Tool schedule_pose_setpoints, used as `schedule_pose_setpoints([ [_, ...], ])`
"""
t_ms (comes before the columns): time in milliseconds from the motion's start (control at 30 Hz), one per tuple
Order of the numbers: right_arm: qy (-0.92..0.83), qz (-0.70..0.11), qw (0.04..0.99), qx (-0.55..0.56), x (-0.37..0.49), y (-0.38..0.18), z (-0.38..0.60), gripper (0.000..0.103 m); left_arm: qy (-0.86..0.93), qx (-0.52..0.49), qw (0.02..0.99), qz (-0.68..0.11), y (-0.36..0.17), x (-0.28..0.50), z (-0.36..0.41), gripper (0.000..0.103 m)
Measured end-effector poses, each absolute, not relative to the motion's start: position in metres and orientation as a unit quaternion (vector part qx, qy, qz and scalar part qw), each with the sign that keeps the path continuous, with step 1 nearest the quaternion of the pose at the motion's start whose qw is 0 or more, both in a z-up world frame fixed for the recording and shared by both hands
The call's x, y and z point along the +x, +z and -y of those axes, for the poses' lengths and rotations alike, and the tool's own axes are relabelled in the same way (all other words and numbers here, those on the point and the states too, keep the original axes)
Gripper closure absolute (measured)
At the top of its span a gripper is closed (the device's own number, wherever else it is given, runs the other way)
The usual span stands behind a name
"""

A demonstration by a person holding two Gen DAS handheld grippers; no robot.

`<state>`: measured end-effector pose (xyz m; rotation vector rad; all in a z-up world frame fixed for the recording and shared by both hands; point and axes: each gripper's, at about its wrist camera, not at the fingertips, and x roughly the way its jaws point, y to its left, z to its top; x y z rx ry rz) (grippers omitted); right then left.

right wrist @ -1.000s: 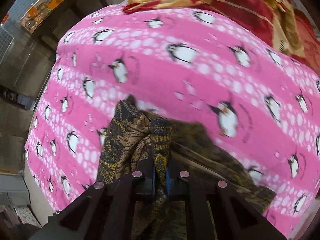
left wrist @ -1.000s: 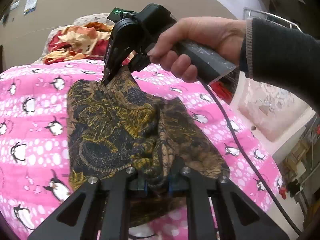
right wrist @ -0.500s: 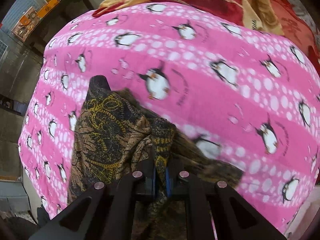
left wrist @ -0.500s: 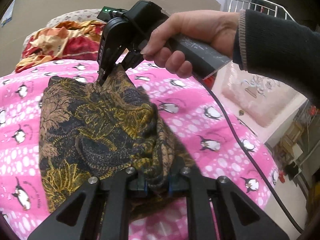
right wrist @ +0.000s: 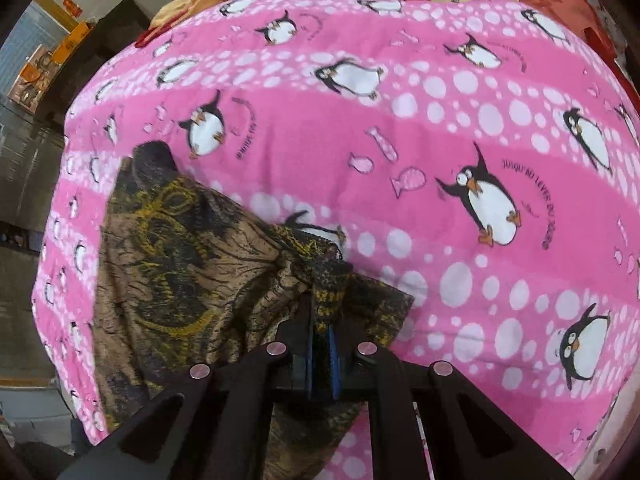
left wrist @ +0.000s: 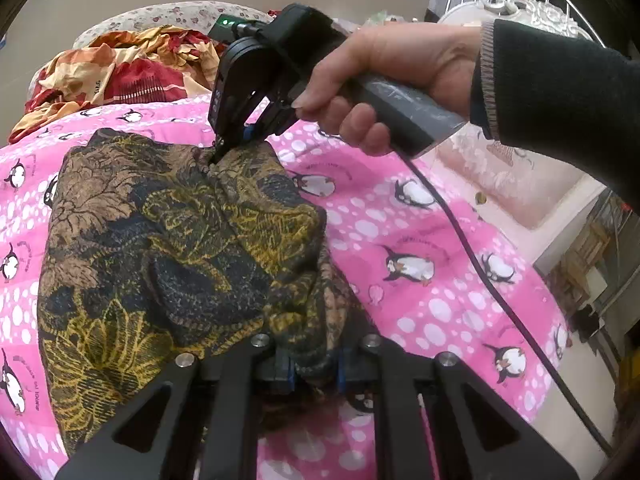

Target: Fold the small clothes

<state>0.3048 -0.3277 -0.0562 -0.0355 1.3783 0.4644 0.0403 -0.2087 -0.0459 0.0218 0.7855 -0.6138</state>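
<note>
Both claws clamped on bunched edges of the patterned garment: left gripper, right gripper. Thin, limp, drapes readily; best held at corners.

The garment lies on the blanket covering the bed — toward its left edge in the right wrist view. A crumpled quilt sits behind it at the bed's far edge.
</note>
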Motion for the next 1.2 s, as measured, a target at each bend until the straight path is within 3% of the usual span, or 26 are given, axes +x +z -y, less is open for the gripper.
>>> schedule_pose_setpoints([
  [33, 0.208, -0.629, 0.749, -0.011, 0.304, -0.059, 0.329, 0.094, -0.297, 0.011, 0.876, -0.379, -0.047, 0.039, 0.209, 0.087],
  [167, 0.191, -0.622, 0.759, 0.031, 0.301, -0.062, 0.344, 0.083, -0.324, 0.013, 0.866, -0.381, -0.041, 0.023, 0.211, 0.061],
  [367, 0.2, -0.548, 0.807, 0.085, 0.254, 0.001, 0.369, 0.067, -0.312, 0.014, 0.881, -0.355, -0.01, -0.003, 0.163, 0.054],
  [433, 0.233, -0.52, 0.819, 0.066, 0.219, 0.02, 0.364, 0.052, -0.271, 0.01, 0.9, -0.341, -0.004, 0.003, 0.135, 0.053],
  [500, 0.267, -0.491, 0.828, 0.041, 0.178, 0.031, 0.352, 0.045, -0.226, 0.006, 0.908, -0.353, -0.007, 0.018, 0.115, 0.059],
  [600, 0.298, -0.476, 0.828, -0.004, 0.125, 0.025, 0.326, 0.045, -0.194, -0.005, 0.9, -0.389, -0.026, 0.035, 0.097, 0.081],
  [833, 0.282, -0.498, 0.814, -0.095, 0.067, -0.048, 0.312, 0.046, -0.192, -0.042, 0.865, -0.462, -0.076, 0.044, 0.093, 0.083],
  [1067, 0.254, -0.488, 0.83, -0.087, 0.06, -0.06, 0.317, 0.044, -0.191, -0.075, 0.862, -0.464, -0.051, 0.049, 0.081, 0.083],
  [1133, 0.255, -0.517, 0.812, -0.089, 0.068, -0.051, 0.313, 0.045, -0.179, -0.087, 0.878, -0.435, -0.028, 0.059, 0.071, 0.076],
  [1200, 0.249, -0.514, 0.818, -0.071, 0.081, -0.025, 0.313, 0.045, -0.169, -0.092, 0.89, -0.413, -0.011, 0.081, 0.067, 0.059],
])
